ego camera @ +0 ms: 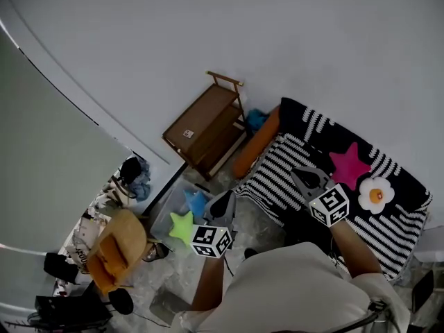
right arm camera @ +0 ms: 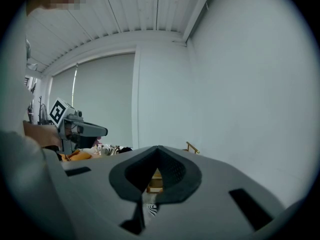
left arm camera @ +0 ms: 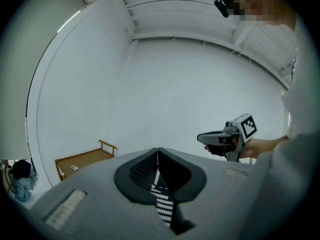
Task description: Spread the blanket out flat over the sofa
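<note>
The black-and-white striped blanket (ego camera: 277, 168) lies over the sofa at the right of the head view. My left gripper (ego camera: 222, 203) is held off the sofa's near left end. In the left gripper view its jaws (left arm camera: 158, 150) are shut on a narrow strip of the blanket (left arm camera: 163, 201). My right gripper (ego camera: 310, 177) is raised above the middle of the sofa, and its jaws (right arm camera: 159, 148) are shut at the tips. A bit of striped cloth (right arm camera: 152, 209) shows low in their gap, and it does not look pinched.
A pink star cushion (ego camera: 349, 164) and a fried-egg cushion (ego camera: 376, 195) rest on the blanket. An orange bolster (ego camera: 254, 146) and a wooden side table (ego camera: 207, 125) stand at the sofa's far end. A clear bin holds green (ego camera: 182, 225) and blue (ego camera: 196, 201) star cushions. Clutter and an orange chair (ego camera: 118, 252) fill the left.
</note>
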`<state>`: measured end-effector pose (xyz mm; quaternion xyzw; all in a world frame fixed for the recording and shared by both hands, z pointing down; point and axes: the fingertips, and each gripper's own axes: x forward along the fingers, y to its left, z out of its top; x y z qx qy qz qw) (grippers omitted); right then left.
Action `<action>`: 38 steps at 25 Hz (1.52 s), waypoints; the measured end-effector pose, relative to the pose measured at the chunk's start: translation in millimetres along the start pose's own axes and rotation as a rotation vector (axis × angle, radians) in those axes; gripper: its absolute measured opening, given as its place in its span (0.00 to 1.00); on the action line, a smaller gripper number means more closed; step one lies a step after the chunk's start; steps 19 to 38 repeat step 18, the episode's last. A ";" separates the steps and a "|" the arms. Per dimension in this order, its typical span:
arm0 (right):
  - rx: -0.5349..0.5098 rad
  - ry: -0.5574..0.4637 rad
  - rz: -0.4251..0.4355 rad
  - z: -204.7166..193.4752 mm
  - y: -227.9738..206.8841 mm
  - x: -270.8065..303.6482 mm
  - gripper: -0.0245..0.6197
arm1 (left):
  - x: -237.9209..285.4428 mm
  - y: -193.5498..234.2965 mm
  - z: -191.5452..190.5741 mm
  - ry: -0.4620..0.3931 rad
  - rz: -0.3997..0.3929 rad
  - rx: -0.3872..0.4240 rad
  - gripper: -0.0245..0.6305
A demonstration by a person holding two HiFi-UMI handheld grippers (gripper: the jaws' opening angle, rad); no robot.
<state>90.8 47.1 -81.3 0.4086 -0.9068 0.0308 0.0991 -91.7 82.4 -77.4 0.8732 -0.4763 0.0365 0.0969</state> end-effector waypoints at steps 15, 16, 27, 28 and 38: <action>-0.018 -0.002 0.014 3.3 -5.6 10.5 0.04 | 3.4 10.8 -1.1 -0.021 0.034 -0.027 0.07; -0.018 -0.004 0.015 3.4 -5.9 11.0 0.04 | 3.9 11.2 -1.0 -0.020 0.035 -0.024 0.07; -0.017 -0.007 0.016 3.7 -6.2 12.2 0.04 | 4.6 12.3 -1.1 -0.019 0.038 -0.020 0.07; -0.017 -0.007 0.016 3.7 -6.2 12.2 0.04 | 4.6 12.3 -1.1 -0.019 0.038 -0.020 0.07; -0.017 -0.007 0.016 3.7 -6.2 12.2 0.04 | 4.6 12.3 -1.1 -0.019 0.038 -0.020 0.07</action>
